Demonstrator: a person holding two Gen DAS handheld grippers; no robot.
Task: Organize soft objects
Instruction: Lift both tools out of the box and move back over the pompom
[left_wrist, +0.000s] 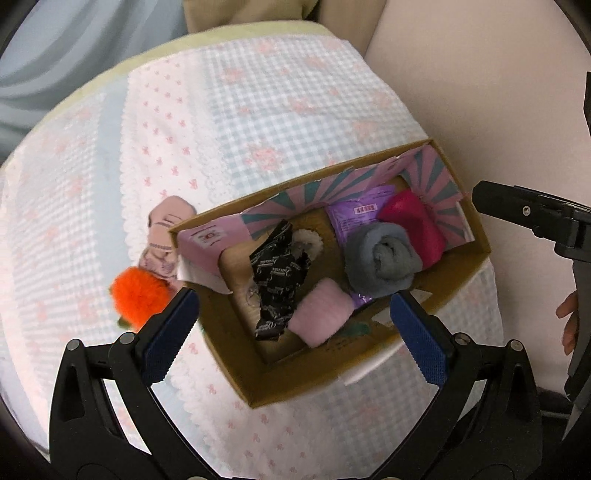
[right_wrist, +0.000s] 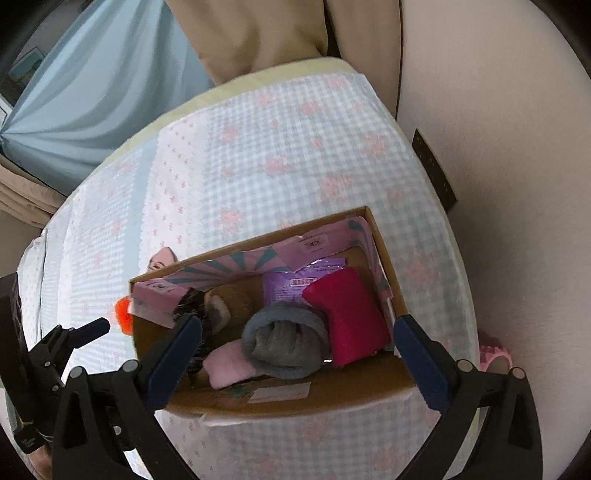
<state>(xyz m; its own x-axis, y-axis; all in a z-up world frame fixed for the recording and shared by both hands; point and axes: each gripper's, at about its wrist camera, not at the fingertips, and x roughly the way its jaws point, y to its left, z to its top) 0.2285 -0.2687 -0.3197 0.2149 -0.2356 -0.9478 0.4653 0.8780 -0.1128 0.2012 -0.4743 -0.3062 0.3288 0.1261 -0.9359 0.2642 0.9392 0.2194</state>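
A cardboard box (left_wrist: 454, 273) (right_wrist: 288, 400) stands on the checked bedcover. In it lie a grey rolled cloth (left_wrist: 380, 264) (right_wrist: 284, 341), a magenta cloth (left_wrist: 417, 225) (right_wrist: 351, 314), a pale pink roll (left_wrist: 321, 315) (right_wrist: 229, 363), a black printed fabric (left_wrist: 279, 280) and a purple packet (left_wrist: 356, 216) (right_wrist: 291, 282). An orange fluffy ball (left_wrist: 136, 295) (right_wrist: 123, 312) and a pink patterned sock (left_wrist: 164, 236) lie left of the box. My left gripper (left_wrist: 295, 325) is open and empty above the box's near side. My right gripper (right_wrist: 299, 354) is open and empty above the box.
The bed's blue and pink checked cover (left_wrist: 258, 122) (right_wrist: 277, 147) reaches a cream wall (left_wrist: 480, 74) on the right. A blue curtain (right_wrist: 92, 103) hangs at the back left. A pink item (right_wrist: 493, 356) lies by the bed's right edge.
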